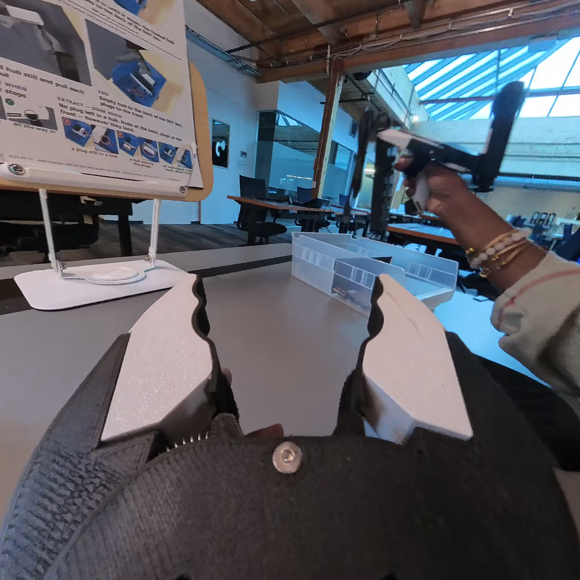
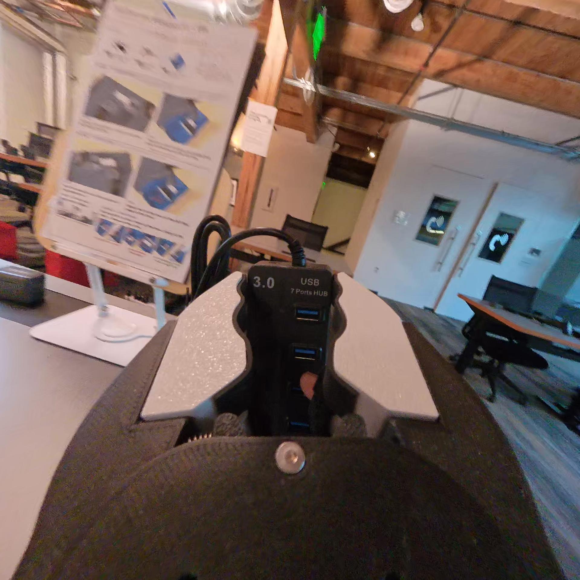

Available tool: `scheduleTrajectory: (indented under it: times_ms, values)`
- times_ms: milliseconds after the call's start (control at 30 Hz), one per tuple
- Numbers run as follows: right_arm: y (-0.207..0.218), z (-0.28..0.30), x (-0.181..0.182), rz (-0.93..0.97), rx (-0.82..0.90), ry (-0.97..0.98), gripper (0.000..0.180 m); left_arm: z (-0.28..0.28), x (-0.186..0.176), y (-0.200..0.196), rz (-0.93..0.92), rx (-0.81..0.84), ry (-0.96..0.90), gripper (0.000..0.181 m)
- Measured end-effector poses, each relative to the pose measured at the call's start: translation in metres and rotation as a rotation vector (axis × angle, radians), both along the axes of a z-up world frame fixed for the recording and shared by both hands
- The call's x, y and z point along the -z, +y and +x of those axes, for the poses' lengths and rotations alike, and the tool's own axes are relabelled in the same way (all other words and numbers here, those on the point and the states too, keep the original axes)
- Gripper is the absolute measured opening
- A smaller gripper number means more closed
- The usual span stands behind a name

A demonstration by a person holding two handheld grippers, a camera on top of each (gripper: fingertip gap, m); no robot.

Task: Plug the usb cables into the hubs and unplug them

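My right gripper (image 2: 288,276) is shut on a black USB hub (image 2: 284,317) with blue ports, held lengthwise between the white fingers (image 2: 201,345). The hub's black cable (image 2: 213,238) loops off its far end. All ports I can see are empty; a fingertip covers part of one. In the left wrist view a hand holds the right gripper (image 1: 405,141) up in the air at the upper right, blurred. My left gripper (image 1: 288,279) is open and empty, low over the grey table (image 1: 276,339).
A clear plastic bin (image 1: 370,260) with dividers sits on the table ahead and to the right; a small metal-tipped item (image 1: 340,290) lies inside. An instruction sheet on a white stand (image 1: 94,78) stands at the left, also in the right wrist view (image 2: 150,141). A dark box (image 2: 18,285) sits far left.
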State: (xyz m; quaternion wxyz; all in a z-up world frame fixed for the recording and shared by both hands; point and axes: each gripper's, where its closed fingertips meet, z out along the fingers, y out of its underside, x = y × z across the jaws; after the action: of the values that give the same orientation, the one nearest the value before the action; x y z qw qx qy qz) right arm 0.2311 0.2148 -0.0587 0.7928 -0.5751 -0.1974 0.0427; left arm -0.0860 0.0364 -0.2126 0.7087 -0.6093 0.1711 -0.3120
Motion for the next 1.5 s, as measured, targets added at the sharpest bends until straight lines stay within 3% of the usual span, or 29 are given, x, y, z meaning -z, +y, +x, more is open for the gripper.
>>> scheduleTrajectory:
  times_ms: [167, 433, 700, 867, 967, 1133, 1267, 1367, 1500]
  values:
    - [0.045, 0.027, 0.053, -0.104, 0.084, -0.064, 0.052, 0.004, 0.001, -0.002, 0.016, 0.006, 0.035, 0.1]
    - [0.07, 0.033, 0.155, -0.523, 0.201, -0.458, 0.052, 0.003, 0.001, -0.001, 0.01, 0.008, 0.018, 0.098]
    - [0.076, 0.015, 0.188, -0.652, 0.159, -0.59, 0.052, 0.006, 0.001, -0.003, 0.025, 0.018, 0.041, 0.096]
    - [0.064, 0.007, 0.185, -0.68, 0.144, -0.504, 0.052, 0.007, 0.001, -0.004, 0.034, 0.02, 0.057, 0.096]
    - [0.042, -0.01, 0.16, -0.589, 0.088, -0.36, 0.059, 0.008, 0.001, -0.004, 0.037, 0.021, 0.064, 0.096]
    - [-0.024, -0.05, 0.098, -0.286, -0.019, -0.192, 0.092, 0.009, 0.002, -0.006, 0.048, 0.021, 0.084, 0.096]
    - [-0.126, -0.133, 0.061, -0.039, -0.417, 0.018, 0.098, 0.013, 0.003, -0.008, 0.068, 0.028, 0.118, 0.095]
    - [-0.203, -0.191, 0.085, 0.01, -0.681, -0.006, 0.11, 0.016, 0.002, -0.01, 0.084, 0.03, 0.138, 0.095]
    - [-0.234, -0.222, 0.154, -0.049, -0.726, -0.101, 0.116, 0.017, 0.001, -0.011, 0.093, 0.031, 0.15, 0.093]
